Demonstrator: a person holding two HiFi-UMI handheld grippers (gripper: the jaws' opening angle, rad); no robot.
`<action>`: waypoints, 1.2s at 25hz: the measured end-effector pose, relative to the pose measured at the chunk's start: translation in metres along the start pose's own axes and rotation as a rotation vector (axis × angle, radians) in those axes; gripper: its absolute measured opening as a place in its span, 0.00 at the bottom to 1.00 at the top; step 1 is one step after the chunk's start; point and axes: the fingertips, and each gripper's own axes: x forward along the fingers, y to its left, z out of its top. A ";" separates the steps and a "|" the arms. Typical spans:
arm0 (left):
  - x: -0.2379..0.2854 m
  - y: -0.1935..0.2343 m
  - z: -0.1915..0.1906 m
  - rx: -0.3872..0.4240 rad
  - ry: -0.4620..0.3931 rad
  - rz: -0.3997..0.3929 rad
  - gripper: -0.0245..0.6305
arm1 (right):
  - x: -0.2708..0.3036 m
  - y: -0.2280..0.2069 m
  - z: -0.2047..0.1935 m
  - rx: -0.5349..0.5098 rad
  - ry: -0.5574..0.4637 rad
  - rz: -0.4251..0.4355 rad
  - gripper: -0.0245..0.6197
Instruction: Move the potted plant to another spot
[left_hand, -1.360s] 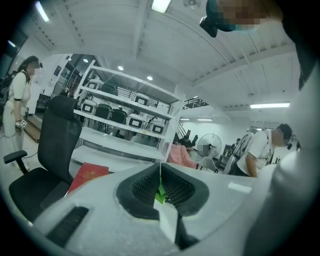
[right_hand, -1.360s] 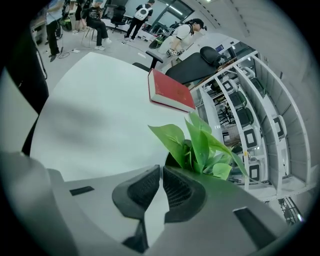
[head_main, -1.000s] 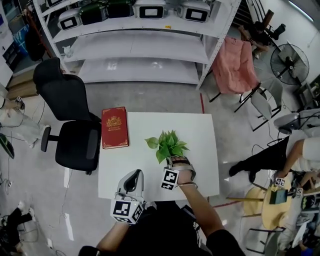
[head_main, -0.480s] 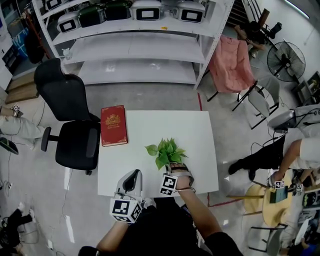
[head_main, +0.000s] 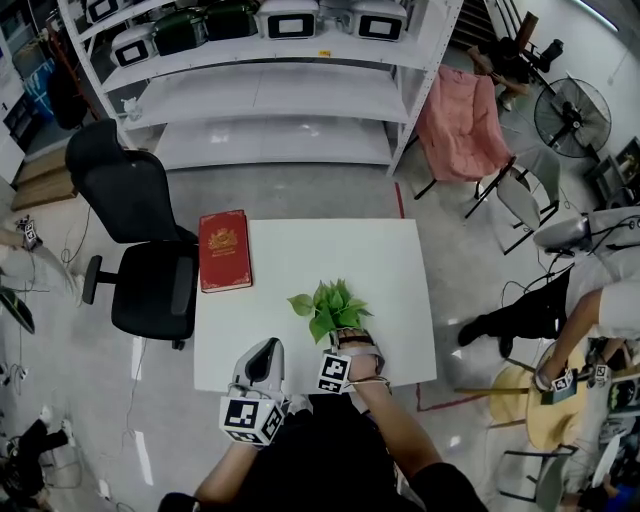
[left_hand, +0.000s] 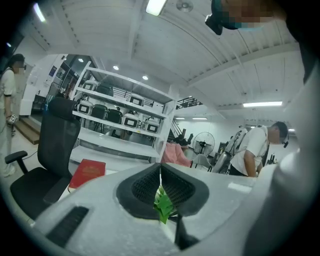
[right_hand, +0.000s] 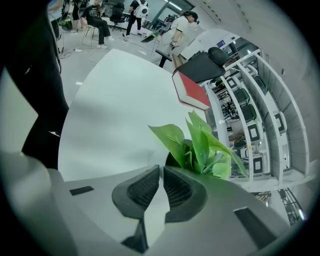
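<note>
White square worktop (head_main: 300, 250) | red hardcover book (head_main: 224, 250) at far-left corner | right tool (right_hand: 161, 172) clenched on green leafy potted plant (head_main: 327, 303) | left tool (left_hand: 160, 175) clenched, empty

The right gripper (right_hand: 161, 169) fills the near part of the view. Its dark ribbed jaws stand almost together, only a thin white strip showing between them, clamped at the base of the plant (right_hand: 200, 145). The green leaves rise just past the jaw tips. Under them spreads the white table (right_hand: 110, 110). A red book (right_hand: 192, 92) lies at the table's far edge, with a black chair (right_hand: 202, 62) beyond it. White shelves (right_hand: 255, 115) stand far off, and a person (right_hand: 180, 27) stands past the chair.
</note>
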 end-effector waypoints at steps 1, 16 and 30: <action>0.000 -0.001 0.000 0.000 0.001 0.000 0.07 | 0.000 0.000 0.000 0.003 0.000 -0.002 0.08; -0.013 -0.002 0.000 -0.008 -0.011 -0.014 0.07 | -0.068 -0.031 0.011 0.541 -0.244 -0.023 0.09; -0.056 -0.014 -0.013 -0.030 -0.013 -0.076 0.07 | -0.190 -0.046 -0.002 1.327 -0.591 -0.129 0.09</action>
